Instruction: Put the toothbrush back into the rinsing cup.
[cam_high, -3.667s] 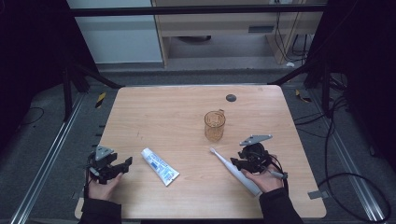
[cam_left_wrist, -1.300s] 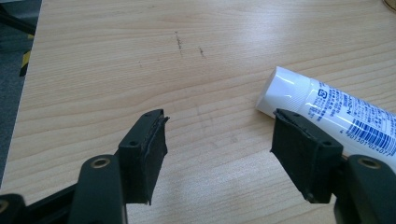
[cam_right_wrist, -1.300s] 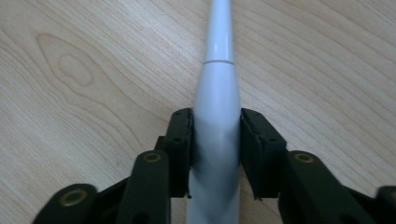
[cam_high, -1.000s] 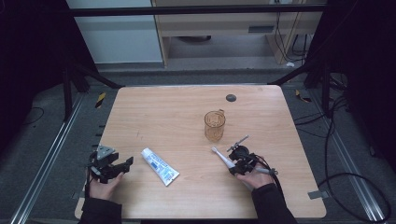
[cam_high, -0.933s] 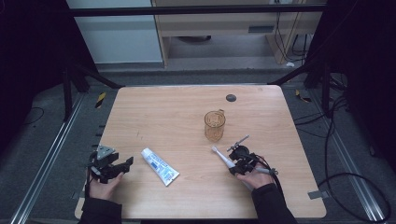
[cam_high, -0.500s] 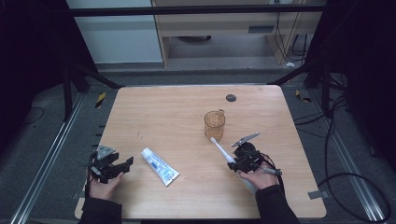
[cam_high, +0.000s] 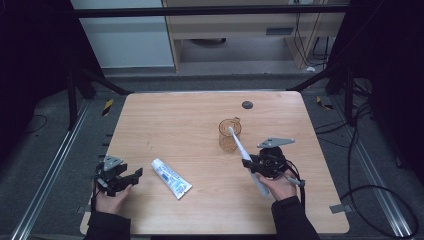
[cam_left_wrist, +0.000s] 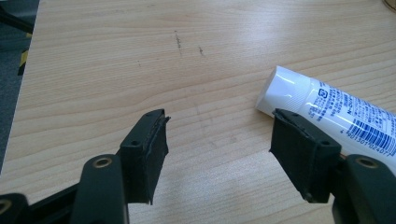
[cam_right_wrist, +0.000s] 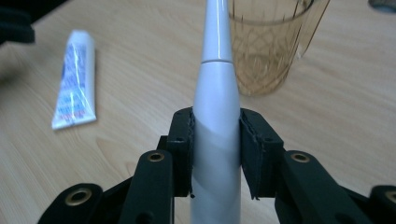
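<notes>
A white electric toothbrush (cam_high: 245, 157) (cam_right_wrist: 215, 121) is clamped between the jaws of my right gripper (cam_high: 256, 164) (cam_right_wrist: 215, 149), lifted off the table with its head tilted up toward the amber glass cup (cam_high: 229, 135) (cam_right_wrist: 267, 42). The brush tip reaches the cup's rim in the high view. A white toothpaste tube (cam_high: 171, 178) (cam_left_wrist: 336, 114) (cam_right_wrist: 74, 79) lies flat on the wooden table (cam_high: 180, 125). My left gripper (cam_high: 125, 177) (cam_left_wrist: 229, 154) rests low at the table's front left, open, its jaws wide apart just left of the tube's cap end.
A small dark round disc (cam_high: 247, 105) sits near the table's far edge. The table's left edge (cam_left_wrist: 28, 70) runs close to the left gripper. Cables trail on the floor to the right of the table (cam_high: 360, 150).
My right gripper has lifted the toothbrush off the table and tipped its head up toward the cup. The left gripper and the tube have stayed put.
</notes>
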